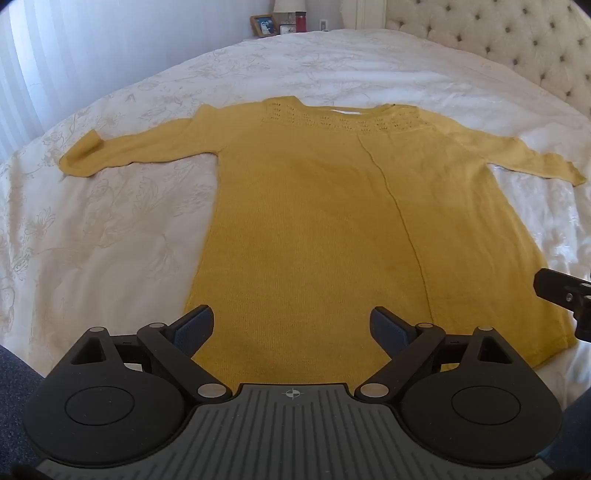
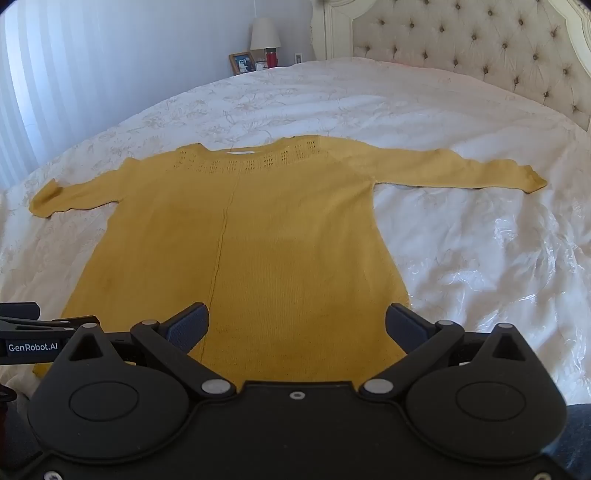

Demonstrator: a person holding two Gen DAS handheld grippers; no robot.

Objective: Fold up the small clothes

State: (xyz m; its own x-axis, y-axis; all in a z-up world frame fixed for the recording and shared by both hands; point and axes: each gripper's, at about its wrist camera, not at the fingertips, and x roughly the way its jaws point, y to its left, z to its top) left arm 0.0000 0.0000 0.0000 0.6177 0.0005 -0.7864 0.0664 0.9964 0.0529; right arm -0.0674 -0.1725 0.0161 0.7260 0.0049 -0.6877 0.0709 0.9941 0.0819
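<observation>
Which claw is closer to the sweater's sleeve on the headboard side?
The right claw. It hangs open over the sweater's hem on the side where that sleeve stretches toward the headboard. The left claw, also open, is over the hem's other half.

Soft daylight from the left, glare on the bedspread (image 2: pixel 498 236), fisheye bending at edges.

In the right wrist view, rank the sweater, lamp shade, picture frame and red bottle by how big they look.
1. Sweater, by far.
2. Lamp shade.
3. Picture frame.
4. Red bottle.
The last three stand far off past the bed, so their true sizes stay unsure.
</observation>
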